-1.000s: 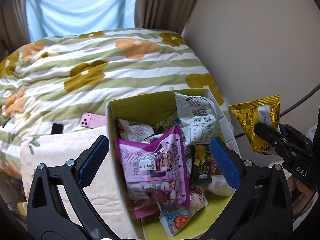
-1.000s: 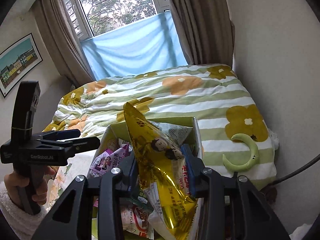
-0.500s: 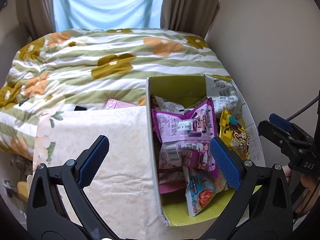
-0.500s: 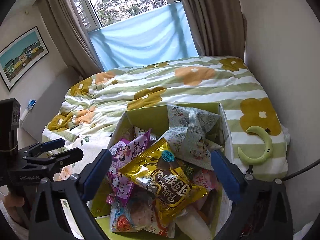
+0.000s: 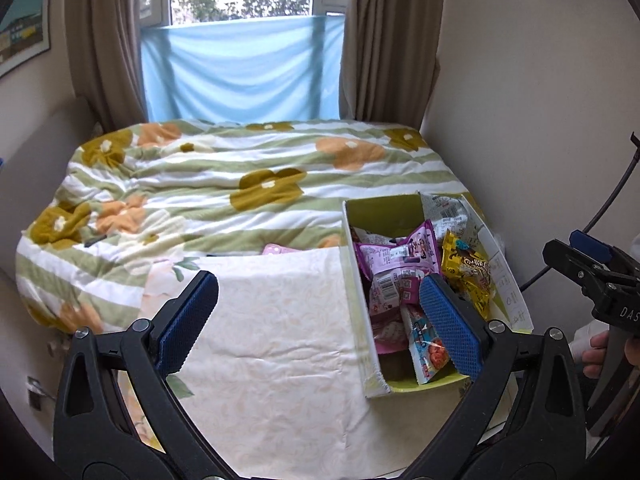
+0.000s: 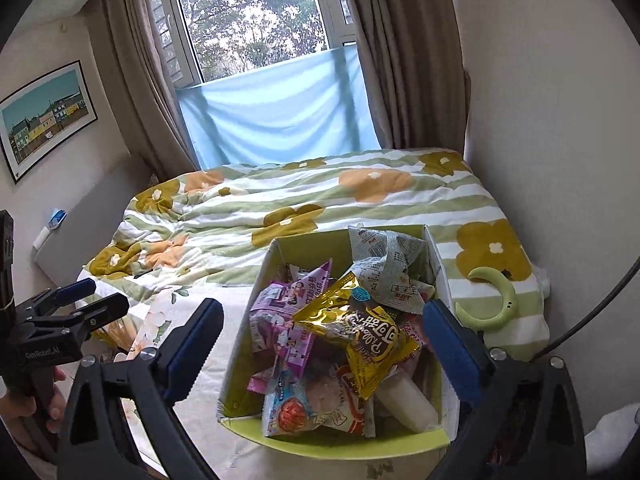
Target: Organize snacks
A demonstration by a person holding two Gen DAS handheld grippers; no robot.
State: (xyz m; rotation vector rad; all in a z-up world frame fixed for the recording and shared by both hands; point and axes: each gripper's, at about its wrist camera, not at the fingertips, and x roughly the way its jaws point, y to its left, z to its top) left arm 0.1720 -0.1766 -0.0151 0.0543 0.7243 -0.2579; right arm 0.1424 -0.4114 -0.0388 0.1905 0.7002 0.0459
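A green cardboard box (image 6: 304, 250) stands on a pale cloth on the bed, also in the left wrist view (image 5: 384, 208). It holds several snack packs: a gold packet (image 6: 360, 340) on top, also seen in the left wrist view (image 5: 466, 270), a purple packet (image 6: 288, 320), a grey-white packet (image 6: 384, 264) and a red-and-blue packet (image 6: 304, 404). My right gripper (image 6: 324, 356) is open and empty above the box. My left gripper (image 5: 318, 324) is open and empty over the cloth, left of the box.
A pale floral cloth (image 5: 272, 320) covers the near end of the bed. A striped flowered duvet (image 5: 240, 176) lies behind it. A pink phone (image 5: 276, 249) lies beyond the cloth. A green crescent object (image 6: 496, 304) lies right of the box. A wall stands close on the right.
My right gripper opened and dropped the gold packet into the box, then drew back. My left gripper swung left and back, away from the box, out over the cloth.
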